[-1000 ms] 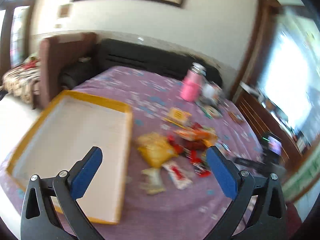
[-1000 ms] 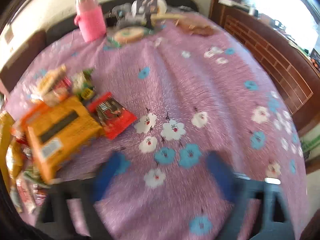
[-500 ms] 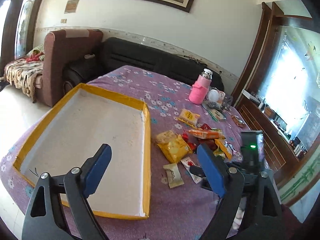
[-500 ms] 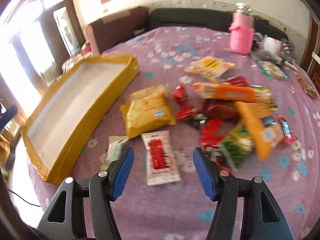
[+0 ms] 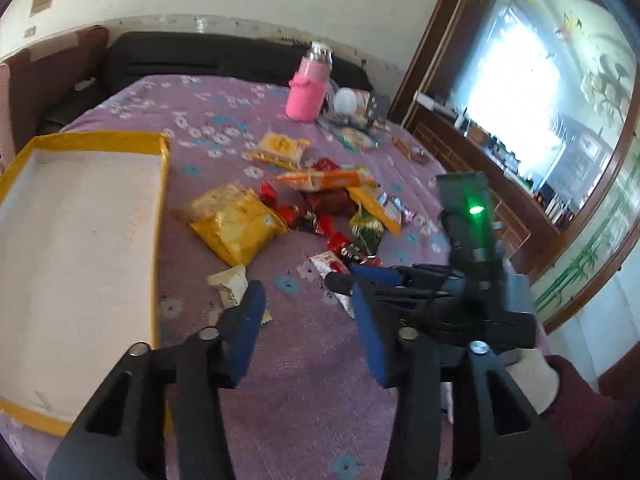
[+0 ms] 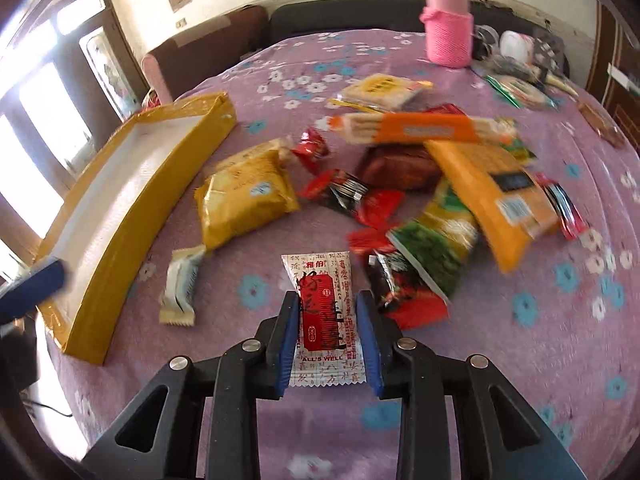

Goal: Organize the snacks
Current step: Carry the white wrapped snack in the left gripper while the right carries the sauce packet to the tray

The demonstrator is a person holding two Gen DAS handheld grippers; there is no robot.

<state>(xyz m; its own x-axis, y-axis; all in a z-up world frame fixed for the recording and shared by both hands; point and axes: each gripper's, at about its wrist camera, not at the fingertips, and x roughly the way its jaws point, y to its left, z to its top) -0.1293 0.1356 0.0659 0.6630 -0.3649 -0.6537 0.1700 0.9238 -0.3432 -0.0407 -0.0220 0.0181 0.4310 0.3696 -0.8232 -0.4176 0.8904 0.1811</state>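
Snacks (image 6: 360,184) heaped mid-table, right of yellow tray (image 6: 120,184) at left edge. Left gripper (image 5: 308,320) hovering half-open, empty. Right gripper (image 6: 328,320) narrowed around white-red sachet (image 6: 324,312), contact unclear; pinch squarely, lift clear, carry into tray.

Left gripper (image 5: 306,320) hangs open over the purple floral cloth (image 5: 304,380), yellow tray (image 5: 160,184) off to its left, snack pile (image 5: 312,204) ahead, pink bottle (image 5: 307,88) further back.
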